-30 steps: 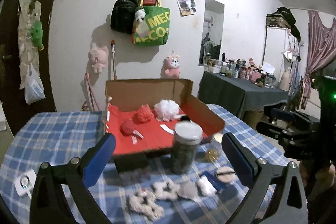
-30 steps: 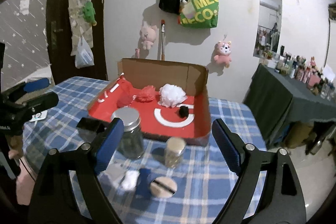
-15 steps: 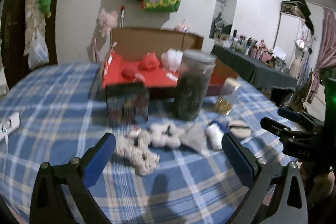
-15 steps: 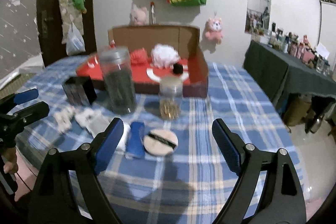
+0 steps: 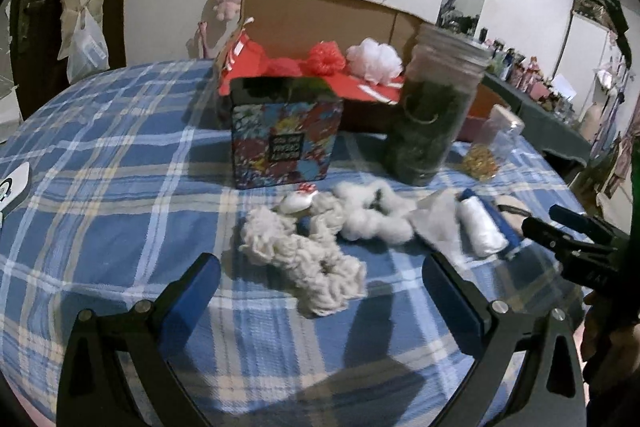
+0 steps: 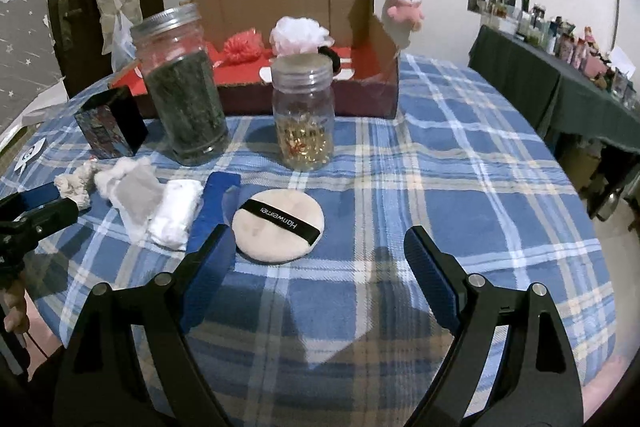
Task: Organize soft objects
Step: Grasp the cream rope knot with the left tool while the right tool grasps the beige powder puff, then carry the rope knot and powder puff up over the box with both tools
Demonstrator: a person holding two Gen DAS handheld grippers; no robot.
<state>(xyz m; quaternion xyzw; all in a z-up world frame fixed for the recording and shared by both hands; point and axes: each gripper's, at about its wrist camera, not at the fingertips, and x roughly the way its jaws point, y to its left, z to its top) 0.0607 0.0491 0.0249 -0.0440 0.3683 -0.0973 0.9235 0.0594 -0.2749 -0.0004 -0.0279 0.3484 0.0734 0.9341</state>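
Blue-checked tablecloth fills both views. Left gripper has its jaws spread wide, nothing between the pads; a cream knitted scrunchie lies just ahead of its gap, slightly toward the left finger. Beyond that sits a fluffy white scrunchie, and off to the right a grey sachet, a white roll and a blue strip.

Only the left wrist view shows the printed front of the small patterned box, straight ahead past the scrunchies, plus the small white and red item touching the knitted one. The round puff is almost hidden there behind the other tool.

Right gripper is also spread wide and empty. Only its view shows the powder puff clearly, with a black band, just ahead of the left finger. Past it stand a small jar of gold bits and, to the left, a tall jar of dark green stuff.

Cardboard box with red lining is behind the jars in both views, holding a red pouf and a white pouf. A black scrunchie in it shows only from the right wrist.
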